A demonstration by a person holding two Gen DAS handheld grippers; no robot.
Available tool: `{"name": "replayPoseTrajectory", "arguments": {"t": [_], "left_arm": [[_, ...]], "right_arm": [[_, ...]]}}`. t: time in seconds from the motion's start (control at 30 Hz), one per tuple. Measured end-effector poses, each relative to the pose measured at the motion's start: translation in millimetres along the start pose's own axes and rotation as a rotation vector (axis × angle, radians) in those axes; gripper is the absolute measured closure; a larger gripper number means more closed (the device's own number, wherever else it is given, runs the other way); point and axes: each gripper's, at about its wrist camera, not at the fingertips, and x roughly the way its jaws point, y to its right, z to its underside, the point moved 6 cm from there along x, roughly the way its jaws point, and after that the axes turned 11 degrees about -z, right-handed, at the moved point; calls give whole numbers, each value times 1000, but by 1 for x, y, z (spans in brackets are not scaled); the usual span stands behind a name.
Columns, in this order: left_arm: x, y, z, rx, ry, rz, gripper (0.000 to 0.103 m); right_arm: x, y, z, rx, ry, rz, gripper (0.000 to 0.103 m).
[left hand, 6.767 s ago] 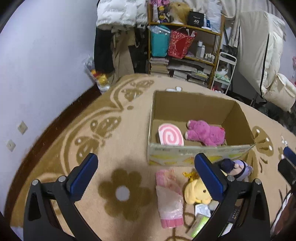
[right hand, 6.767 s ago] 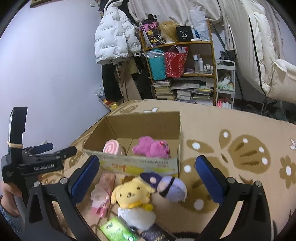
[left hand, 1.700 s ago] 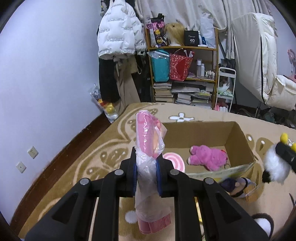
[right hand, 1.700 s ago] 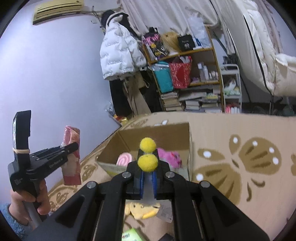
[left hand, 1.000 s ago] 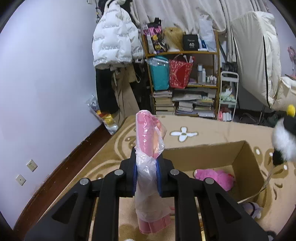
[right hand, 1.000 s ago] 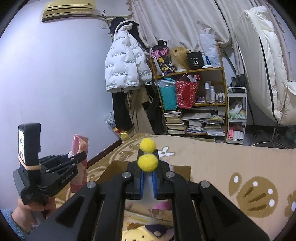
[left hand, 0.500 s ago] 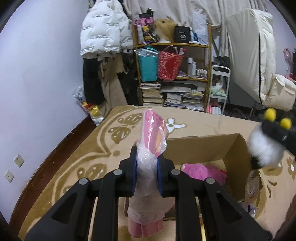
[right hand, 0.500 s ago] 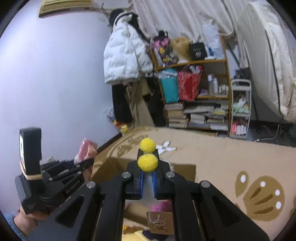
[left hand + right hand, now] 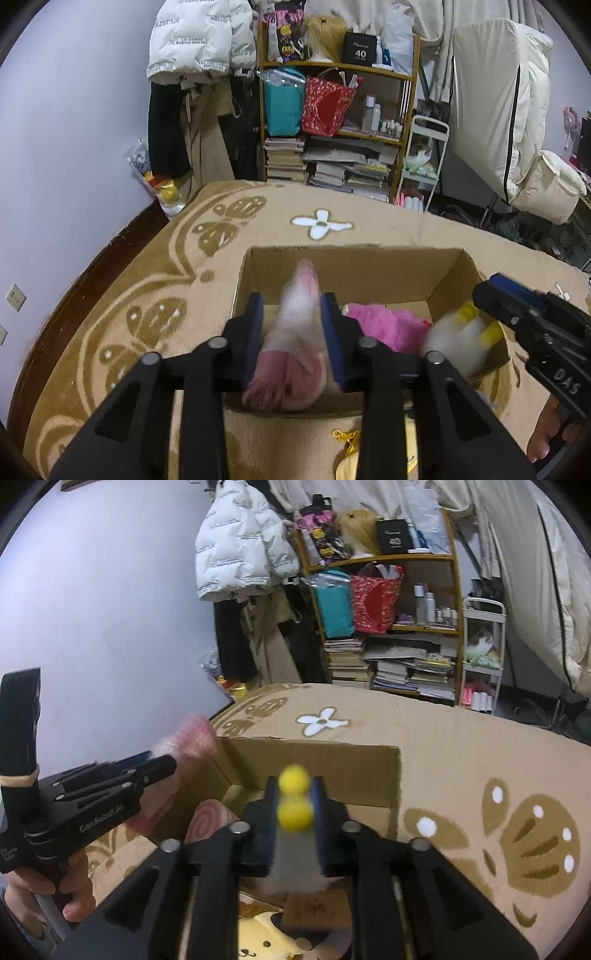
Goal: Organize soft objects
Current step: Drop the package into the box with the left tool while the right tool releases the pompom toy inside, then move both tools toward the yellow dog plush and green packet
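My left gripper (image 9: 292, 306) hangs over the near left of the cardboard box (image 9: 354, 262). Its jaws have parted and the bagged pink soft roll (image 9: 295, 343), blurred, is slipping down between them. My right gripper (image 9: 294, 794) is over the box's near right, jaws parted, and the white plush with yellow pom-poms (image 9: 295, 812) is blurred between them; it also shows in the left wrist view (image 9: 454, 339). A magenta plush (image 9: 380, 325) and a pink swirl cushion (image 9: 207, 819) lie in the box.
A yellow dog plush (image 9: 266, 941) lies on the tan patterned rug (image 9: 155, 280) in front of the box. A cluttered shelf (image 9: 332, 122), hanging coats (image 9: 199, 40) and a white cart (image 9: 424, 155) stand behind. The wall (image 9: 66, 147) is on the left.
Both grippers moved down over the box and their jaws opened. The pink roll and the white plush are now blurred, dropping from the jaws.
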Motion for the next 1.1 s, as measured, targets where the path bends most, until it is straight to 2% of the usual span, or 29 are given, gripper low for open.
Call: {"name": "replayPoseTrajectory", "arguments": {"t": [0.03, 0.07, 0.17, 0.23, 0.27, 0.37, 0.43, 0.57, 0.7, 0.83, 0.97, 1.1], "left_arm": [[0, -1, 1, -1, -2, -5, 49], [-2, -2, 1, -5, 4, -18, 37], [-7, -6, -1, -8, 23, -53, 25], [-7, -7, 0, -4, 10, -61, 15], [-7, -8, 1, -4, 0, -64, 11], [-11, -15, 5, -12, 2, -98, 8], [-14, -18, 7, -15, -2, -109, 4], [-27, -24, 10, -21, -4, -103, 1], [-41, -27, 15, -11, -8, -94, 0], [-53, -25, 26, 13, -54, -60, 0], [-70, -22, 34, 38, -34, -69, 0], [-82, -19, 46, 41, -50, -50, 0]], "right_arm": [[-1, 1, 0, 6, 4, 2, 63], [-3, 2, -1, 12, 12, 0, 59], [-7, 3, -2, 24, 16, 0, 51], [-9, 4, -1, 40, 4, -2, 36], [-9, 4, -1, 46, 1, -3, 32], [-13, 5, -1, 64, -1, 5, 21], [-16, 4, 0, 74, 5, 8, 11], [-25, 0, 1, 78, 14, 15, 1], [-37, -7, 1, 73, 19, 16, 0], [-49, -15, 3, 59, 22, 22, 0], [-61, -22, 8, 55, 18, 30, 0], [-75, -28, 16, 54, 18, 30, 0]]}}
